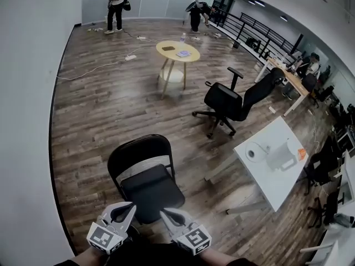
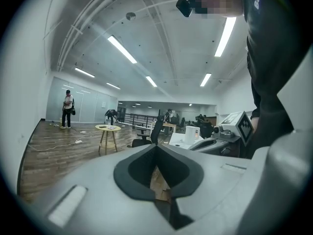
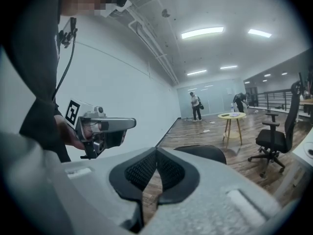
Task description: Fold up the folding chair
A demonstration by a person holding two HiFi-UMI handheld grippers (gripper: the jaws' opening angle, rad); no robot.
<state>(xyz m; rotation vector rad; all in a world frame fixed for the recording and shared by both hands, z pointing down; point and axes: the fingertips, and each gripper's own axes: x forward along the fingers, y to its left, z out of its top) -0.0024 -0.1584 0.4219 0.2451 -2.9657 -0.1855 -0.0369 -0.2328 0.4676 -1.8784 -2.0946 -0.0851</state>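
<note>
- Wide open office room with a brown wood-plank floor (image 1: 105,110), a plain white wall (image 1: 25,126) along its left side and ceiling strip lights; cables trail across the far boards, where two people stand.
- Long white rectangular table (image 1: 277,190) at the right, well apart from the work; it carries a white paper roll (image 1: 256,152) and a white jug-like vessel (image 1: 284,155).
- Black swivel office chair (image 1: 230,101), reclined, between that table and the round yellow wooden table (image 1: 164,47) further back.
- Black metal folding chair (image 1: 145,179) with a padded seat, the thing to be folded, standing fully open on bare floor directly before the person; its seat is down and its backrest is on the far side, so I judge the front edge of the seat to be the handiest part to lift.
- Left gripper (image 1: 132,205), grey with a marker cube, held low over the seat's near part; jaws pressed together with nothing between them; contact with the seat is not evident.
- Right gripper (image 1: 164,212) just beside it, likewise closed tight and empty; the pair looks poised ahead of a first hold, folding not yet begun.
</note>
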